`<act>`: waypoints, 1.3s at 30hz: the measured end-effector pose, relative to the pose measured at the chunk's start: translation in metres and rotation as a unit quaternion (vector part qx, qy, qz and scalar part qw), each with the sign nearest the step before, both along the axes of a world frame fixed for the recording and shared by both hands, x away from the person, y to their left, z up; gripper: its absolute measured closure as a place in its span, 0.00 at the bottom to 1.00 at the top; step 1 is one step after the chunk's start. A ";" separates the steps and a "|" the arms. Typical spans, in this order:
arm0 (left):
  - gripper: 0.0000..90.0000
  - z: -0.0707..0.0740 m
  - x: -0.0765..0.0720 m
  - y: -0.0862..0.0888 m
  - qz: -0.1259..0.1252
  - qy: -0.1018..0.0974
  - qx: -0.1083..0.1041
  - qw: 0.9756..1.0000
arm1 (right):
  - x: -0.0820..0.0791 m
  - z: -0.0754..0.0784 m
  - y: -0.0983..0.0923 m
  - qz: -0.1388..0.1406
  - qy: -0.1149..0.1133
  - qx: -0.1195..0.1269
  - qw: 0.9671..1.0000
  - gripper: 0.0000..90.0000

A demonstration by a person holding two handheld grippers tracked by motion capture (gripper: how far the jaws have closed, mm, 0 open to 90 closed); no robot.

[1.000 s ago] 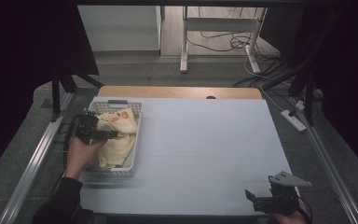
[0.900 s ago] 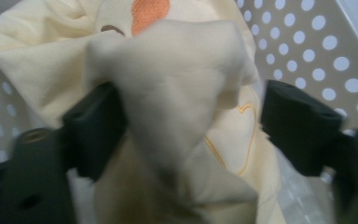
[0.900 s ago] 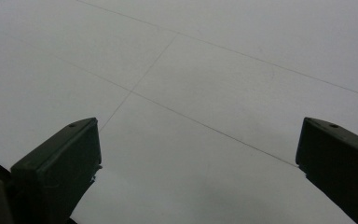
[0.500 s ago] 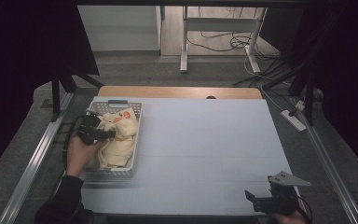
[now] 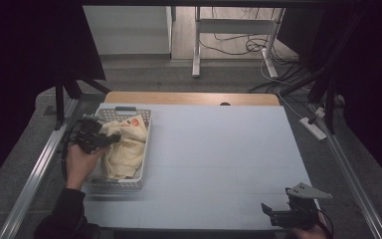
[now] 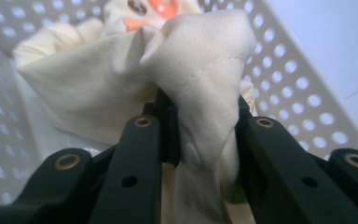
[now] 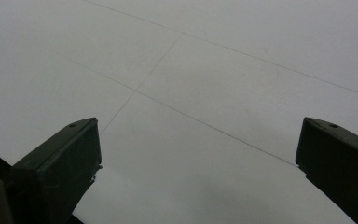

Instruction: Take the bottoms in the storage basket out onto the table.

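At the bench's point(image 5: 219, 164) nine o'clock, a white perforated basket point(image 5: 122, 185) holds a cream cloth point(image 5: 124, 152). The left tongs point(image 5: 108, 141) have just been closing and now clamp a fold of it. The right tongs point(image 5: 267, 213), at five o'clock, stand apart.

Table point(image 5: 209, 164) with pale blue-white top, wooden strip along far edge; white perforated basket point(image 5: 124, 183) at left side.

Cream cloth point(image 5: 124, 149) with orange print, bunched in white basket point(image 5: 122, 183)
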State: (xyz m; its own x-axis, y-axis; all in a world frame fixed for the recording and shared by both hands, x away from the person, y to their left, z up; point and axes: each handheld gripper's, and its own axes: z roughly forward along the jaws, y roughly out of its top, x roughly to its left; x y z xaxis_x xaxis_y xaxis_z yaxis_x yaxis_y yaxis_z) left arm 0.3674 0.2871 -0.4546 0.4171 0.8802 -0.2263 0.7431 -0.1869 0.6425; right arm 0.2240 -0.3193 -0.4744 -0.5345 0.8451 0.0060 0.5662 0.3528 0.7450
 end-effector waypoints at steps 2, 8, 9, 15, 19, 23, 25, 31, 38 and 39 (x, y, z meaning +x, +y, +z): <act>0.83 0.004 -0.002 0.001 0.002 -0.008 -0.005 1.000 | 0.000 0.000 0.000 0.000 0.000 -0.001 1.000 0.01; 0.83 0.017 -0.007 0.000 0.006 -0.031 0.005 0.999 | 0.000 0.000 0.000 -0.001 0.002 0.003 1.000 0.01; 0.83 0.017 -0.007 0.000 0.006 -0.031 0.005 0.999 | 0.000 0.000 -0.001 -0.002 0.002 0.002 1.000 0.01; 0.83 0.031 -0.010 -0.002 0.002 -0.049 0.008 0.999 | 0.001 0.000 -0.002 -0.008 0.002 0.007 1.000 0.01; 0.83 0.040 -0.009 -0.002 -0.001 -0.053 0.008 0.999 | 0.001 0.000 -0.001 -0.008 0.004 0.003 1.000 0.01; 0.84 0.053 -0.007 -0.003 -0.010 -0.057 0.027 0.998 | 0.001 0.000 -0.001 -0.013 0.003 0.002 1.000 0.00; 0.84 0.056 -0.008 -0.003 -0.010 -0.059 0.025 0.998 | 0.001 0.000 -0.002 -0.017 0.002 0.005 1.000 0.01; 0.84 0.071 -0.011 0.004 -0.016 -0.066 0.006 0.998 | 0.001 0.000 -0.001 -0.015 0.003 0.002 1.000 0.00; 0.84 0.082 -0.013 0.007 -0.017 -0.069 0.016 0.997 | 0.001 0.000 -0.001 -0.014 0.003 0.003 1.000 0.00; 0.84 0.086 -0.013 0.007 -0.017 -0.072 0.020 0.997 | 0.001 0.000 -0.001 -0.014 0.003 0.003 1.000 0.01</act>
State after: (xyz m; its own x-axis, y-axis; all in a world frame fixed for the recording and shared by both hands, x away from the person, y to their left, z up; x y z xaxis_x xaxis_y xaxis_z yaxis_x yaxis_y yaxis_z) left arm 0.3540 0.2942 -0.3684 0.4716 0.8727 -0.1263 0.6369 -0.2381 0.7333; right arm 0.2252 -0.3204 -0.4747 -0.5103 0.8599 0.0140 0.5802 0.3322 0.7437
